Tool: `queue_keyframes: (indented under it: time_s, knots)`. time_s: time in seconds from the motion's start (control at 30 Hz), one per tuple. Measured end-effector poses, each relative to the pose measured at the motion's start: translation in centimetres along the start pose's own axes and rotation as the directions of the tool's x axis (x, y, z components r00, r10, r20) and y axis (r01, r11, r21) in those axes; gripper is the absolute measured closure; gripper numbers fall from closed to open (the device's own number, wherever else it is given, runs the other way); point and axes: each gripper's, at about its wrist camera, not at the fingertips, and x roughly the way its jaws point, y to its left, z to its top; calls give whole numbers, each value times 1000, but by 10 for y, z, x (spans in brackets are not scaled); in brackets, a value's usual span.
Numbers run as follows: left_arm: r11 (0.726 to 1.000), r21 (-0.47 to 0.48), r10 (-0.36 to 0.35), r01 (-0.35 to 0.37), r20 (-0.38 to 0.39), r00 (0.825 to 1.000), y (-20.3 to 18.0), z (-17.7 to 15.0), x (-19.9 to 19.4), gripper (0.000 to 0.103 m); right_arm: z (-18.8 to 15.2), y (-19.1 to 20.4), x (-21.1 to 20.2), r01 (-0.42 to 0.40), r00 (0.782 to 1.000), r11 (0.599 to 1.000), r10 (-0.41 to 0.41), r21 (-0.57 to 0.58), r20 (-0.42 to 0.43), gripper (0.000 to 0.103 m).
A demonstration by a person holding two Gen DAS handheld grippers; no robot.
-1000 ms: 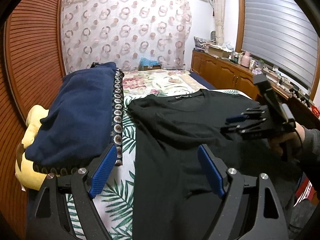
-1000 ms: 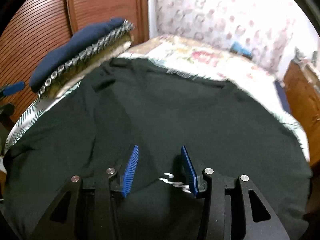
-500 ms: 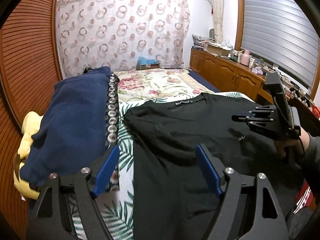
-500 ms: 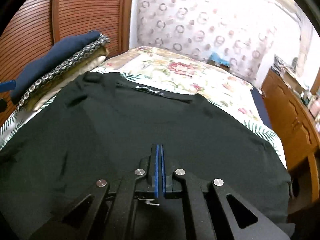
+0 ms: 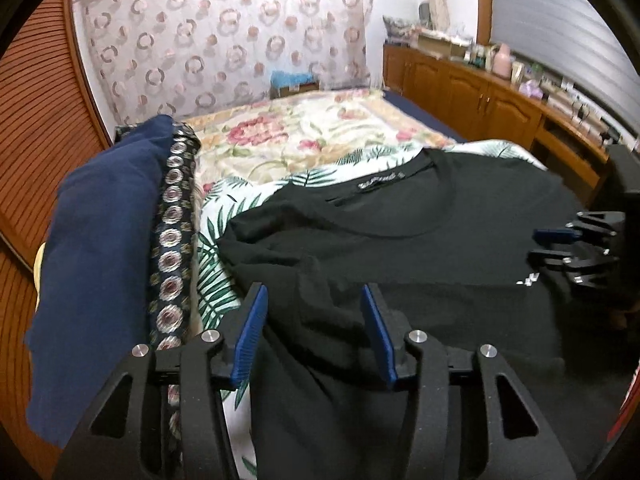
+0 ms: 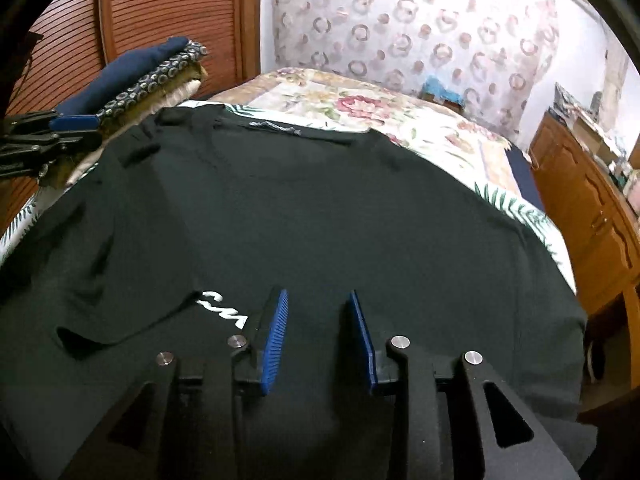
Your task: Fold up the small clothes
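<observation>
**Tongs set over the black shirt before the first fold**

While the black T-shirt (image 6: 320, 220) lies spread front-up across the bed (image 5: 320, 136), collar toward the far end, both pairs of tongs hang low over its near half, placed as if to take hold of cloth for a fold. The left tongs (image 5: 316, 332) stand partly apart, having just been closing, with a rumpled ridge of the shirt's left side between the blue pads (image 5: 250, 336); whether the pads already press the cloth cannot be told. The right tongs (image 6: 316, 332) are also apart, having just been opening, over flat fabric beside the small white logo (image 6: 224, 308), gripping nothing. Judging by this, the shirt is still unfolded and the left sleeve area looks to be the first target. Farther off, a stack of folded clothes (image 5: 104, 240), navy on top, sits at the bed's left edge, probably the finished pile. Beyond, a wooden cabinet (image 5: 480, 100) lines the right wall.
</observation>
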Motion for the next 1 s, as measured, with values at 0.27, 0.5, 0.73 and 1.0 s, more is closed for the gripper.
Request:
queue_keyframes:
  time_s: [0.27,0.5,0.73,1.0]
  knots:
    - [999,22,44,-42,-109,993,1,2,38,61,-4,-6,-5,-24,1000,1000,24,15,2,56]
    - [998,41,45,-42,-57,997,9,12,19,97,-5,-5,-2,-26,1000,1000,26,15,2,50]
    - [985,-46,166,-165,18,986,64,48,-8,97,-5,-5,-1,-27,1000,1000,27,15,1,50]
    - [987,-56,152,-149,49,987,72,38,-22,76,-6,-6,-2,-29,1000,999,29,15,1,49]
